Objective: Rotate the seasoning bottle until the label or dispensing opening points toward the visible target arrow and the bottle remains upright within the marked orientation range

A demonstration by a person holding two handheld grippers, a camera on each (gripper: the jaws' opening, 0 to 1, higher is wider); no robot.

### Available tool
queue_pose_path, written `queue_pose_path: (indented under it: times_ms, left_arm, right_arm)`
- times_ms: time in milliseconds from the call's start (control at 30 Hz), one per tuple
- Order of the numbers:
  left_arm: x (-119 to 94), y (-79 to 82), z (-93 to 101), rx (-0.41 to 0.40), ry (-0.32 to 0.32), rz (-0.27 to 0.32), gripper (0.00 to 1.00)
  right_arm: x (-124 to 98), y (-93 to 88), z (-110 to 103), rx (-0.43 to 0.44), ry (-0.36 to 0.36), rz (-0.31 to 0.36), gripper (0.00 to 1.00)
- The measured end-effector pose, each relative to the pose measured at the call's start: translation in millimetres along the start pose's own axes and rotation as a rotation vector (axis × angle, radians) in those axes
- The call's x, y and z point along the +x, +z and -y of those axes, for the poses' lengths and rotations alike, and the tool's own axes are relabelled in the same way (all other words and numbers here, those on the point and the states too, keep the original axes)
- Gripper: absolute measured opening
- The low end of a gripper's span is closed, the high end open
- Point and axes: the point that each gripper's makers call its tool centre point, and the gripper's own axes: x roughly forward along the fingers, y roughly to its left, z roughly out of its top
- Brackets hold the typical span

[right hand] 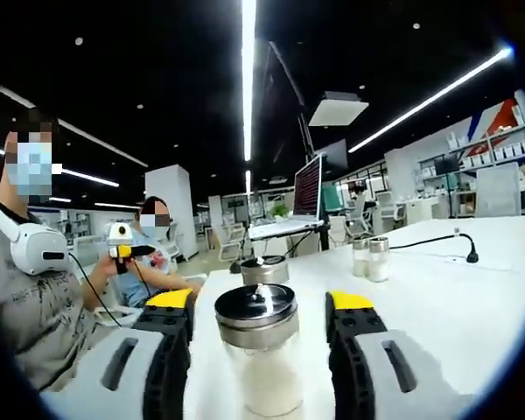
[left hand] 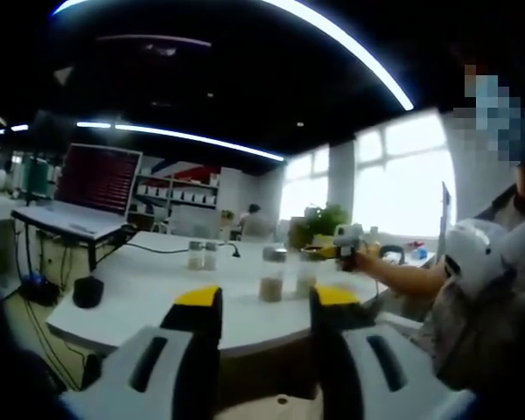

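We see right gripper (right hand: 264,325) fingers apart around upright seasoning bottle (right hand: 259,352) on white desk (right hand: 455,289); left gripper (left hand: 264,308) fingers apart, off desk.

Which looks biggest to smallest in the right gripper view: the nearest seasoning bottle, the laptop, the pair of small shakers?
1. nearest seasoning bottle, though nearness inflates it
2. laptop
3. pair of small shakers

1. A white table (right hand: 472,289) with a curved edge carries everything.
2. Two seasoning bottles (right hand: 256,354) with metal lids stand upright on it.
3. Two small shakers (right hand: 370,257) stand together farther back.
4. A black cable (right hand: 429,241) lies across it.
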Motion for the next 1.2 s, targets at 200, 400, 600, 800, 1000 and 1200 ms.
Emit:
queue_pose_path:
  times_ms: [200, 400, 600, 800, 1000, 1200]
  left_arm:
    - [2.8, -1.9, 0.5, -0.005, -0.005, -0.001, 0.42]
    - [4.4, -4.7, 6.0, -0.002, -0.013, -0.009, 0.42]
    - [-0.1, -1.5, 2.5, -0.003, -0.003, 0.001, 0.42]
    - [-1.6, -1.8, -1.4, -0.003, 0.008, 0.0, 0.42]
    - [-0.3, -3.4, -2.2, -0.007, 0.007, -0.001, 0.42]
    - [-1.3, -3.4, -2.9, -0.005, 0.012, -0.004, 0.42]
  right_arm:
    - [-9.5, 6.5, -0.7, -0.056, -0.204, 0.049, 0.66]
    - [-7.8, 10.5, -3.6, -0.041, -0.362, 0.136, 0.55]
    - [0.2, -3.8, 10.7, -0.111, -0.525, 0.061, 0.56]
    - [4.3, -0.4, 12.2, -0.039, -0.529, 0.089, 0.57]
    - [4.0, 5.8, 17.9, -0.067, -0.571, 0.086, 0.51]
    - [7.5, 7.1, 14.3, -0.093, -0.546, 0.081, 0.45]
